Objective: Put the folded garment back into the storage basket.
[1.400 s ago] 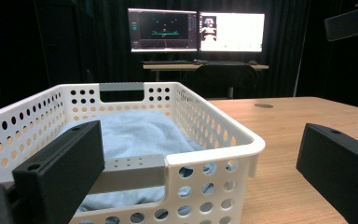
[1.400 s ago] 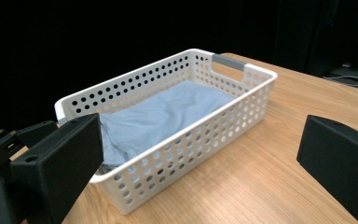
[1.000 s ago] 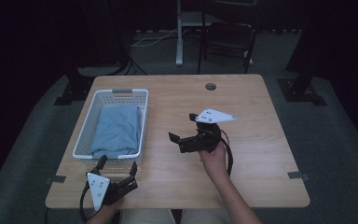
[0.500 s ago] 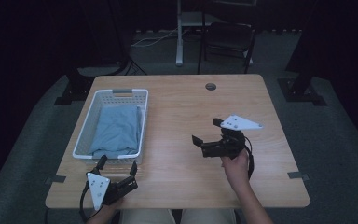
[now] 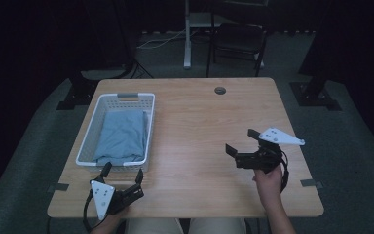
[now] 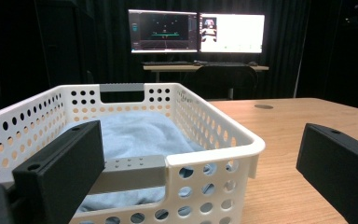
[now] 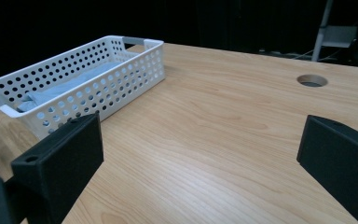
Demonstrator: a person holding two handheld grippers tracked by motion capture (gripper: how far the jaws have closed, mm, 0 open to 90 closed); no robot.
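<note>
A white perforated basket sits on the left half of the wooden table, with a folded light-blue cloth lying inside. My left gripper rests at the table's front left, just before the basket's near end, open and holding nothing. In the left gripper view the basket wall and the cloth stand directly ahead between the jaws. My right gripper hovers over the right side of the table, open and empty, pointing left. The right gripper view takes in the basket far off to the left.
A round cable hole is set near the table's far edge. Behind the table stand a chair and a desk leg. Two lit monitors glow in the left gripper view. Bare wood lies between the basket and my right gripper.
My right gripper has moved right and toward the table's near edge, away from the basket, staying open. The left gripper has not moved.
</note>
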